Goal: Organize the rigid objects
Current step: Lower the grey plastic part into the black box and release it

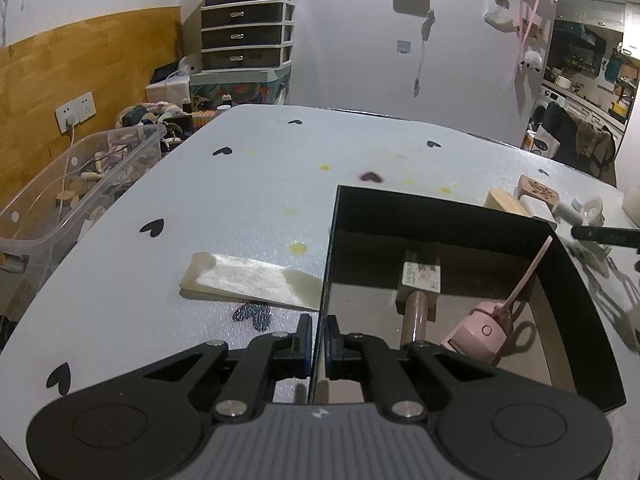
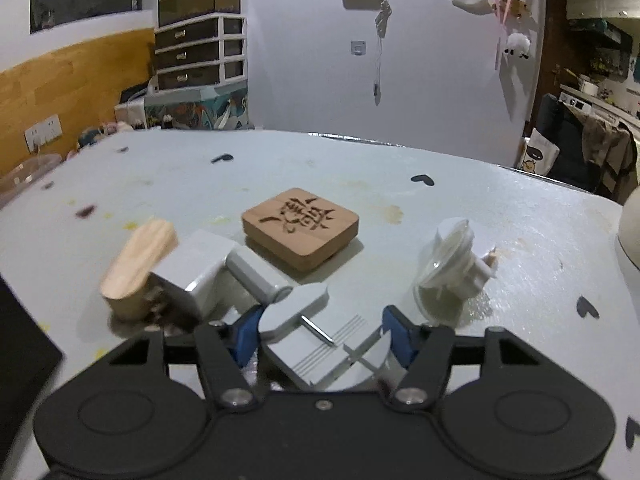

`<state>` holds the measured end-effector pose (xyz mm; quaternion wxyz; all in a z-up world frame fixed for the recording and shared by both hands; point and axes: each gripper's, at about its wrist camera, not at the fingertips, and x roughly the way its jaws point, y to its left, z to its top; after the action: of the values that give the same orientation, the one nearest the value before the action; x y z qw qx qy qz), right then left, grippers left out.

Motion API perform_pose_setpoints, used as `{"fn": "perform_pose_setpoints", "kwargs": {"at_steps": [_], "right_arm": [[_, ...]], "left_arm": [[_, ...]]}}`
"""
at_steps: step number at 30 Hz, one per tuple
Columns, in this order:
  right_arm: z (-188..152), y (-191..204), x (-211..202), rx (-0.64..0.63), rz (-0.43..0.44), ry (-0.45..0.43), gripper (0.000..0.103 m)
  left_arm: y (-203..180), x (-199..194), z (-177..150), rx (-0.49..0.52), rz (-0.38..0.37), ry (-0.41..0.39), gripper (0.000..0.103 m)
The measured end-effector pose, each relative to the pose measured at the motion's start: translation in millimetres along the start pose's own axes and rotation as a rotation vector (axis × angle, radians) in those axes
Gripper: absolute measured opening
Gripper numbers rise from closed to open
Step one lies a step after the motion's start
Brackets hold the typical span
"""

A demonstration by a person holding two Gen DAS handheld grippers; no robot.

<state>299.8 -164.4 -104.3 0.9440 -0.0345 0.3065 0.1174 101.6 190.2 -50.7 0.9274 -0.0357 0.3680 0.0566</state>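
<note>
The pale bench (image 2: 360,168) with black heart marks carries a black box (image 1: 440,216), a carved wooden block (image 2: 300,226), a white charger (image 2: 196,268) and a flat cream pad (image 1: 248,280).

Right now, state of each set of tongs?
Left tongs: shut on the near wall of the black box.
Right tongs: part open around a white plastic piece; pads not clearly pressing on it, so no firm grip yet.
</note>
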Motion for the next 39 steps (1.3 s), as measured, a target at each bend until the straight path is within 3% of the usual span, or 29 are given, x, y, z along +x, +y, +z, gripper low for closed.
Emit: {"fn": "perform_pose_setpoints", "kwargs": {"at_steps": [5,12,15,20,25,31,39], "right_arm": [[7,11,-40,0.055,0.083,-0.046,0.065],[18,70,-100,0.024,0.33,-0.055,0.065],[20,104,-112,-0.013,0.423,-0.009,0.065],[18,151,-117,-0.083,0.509,0.11,0.065],[13,185,-116,-0.126,0.539,0.214,0.065],[2,209,-99,-0.168,0.503,0.329,0.065],[-5,218,-98,-0.141,0.452,0.415,0.07]], "left_arm": [[0,-1,-1,-0.001,-0.006,-0.009,0.004],[4,-1,0,-0.024,-0.023,-0.01,0.004],[4,-1,0,-0.021,-0.027,-0.01,0.004],[5,-1,0,-0.017,-0.037,-0.01,0.004],[5,-1,0,-0.017,-0.043,-0.011,0.004],[5,0,0,-0.015,-0.044,-0.01,0.004],[4,-2,0,-0.013,-0.047,-0.008,0.004]]}}
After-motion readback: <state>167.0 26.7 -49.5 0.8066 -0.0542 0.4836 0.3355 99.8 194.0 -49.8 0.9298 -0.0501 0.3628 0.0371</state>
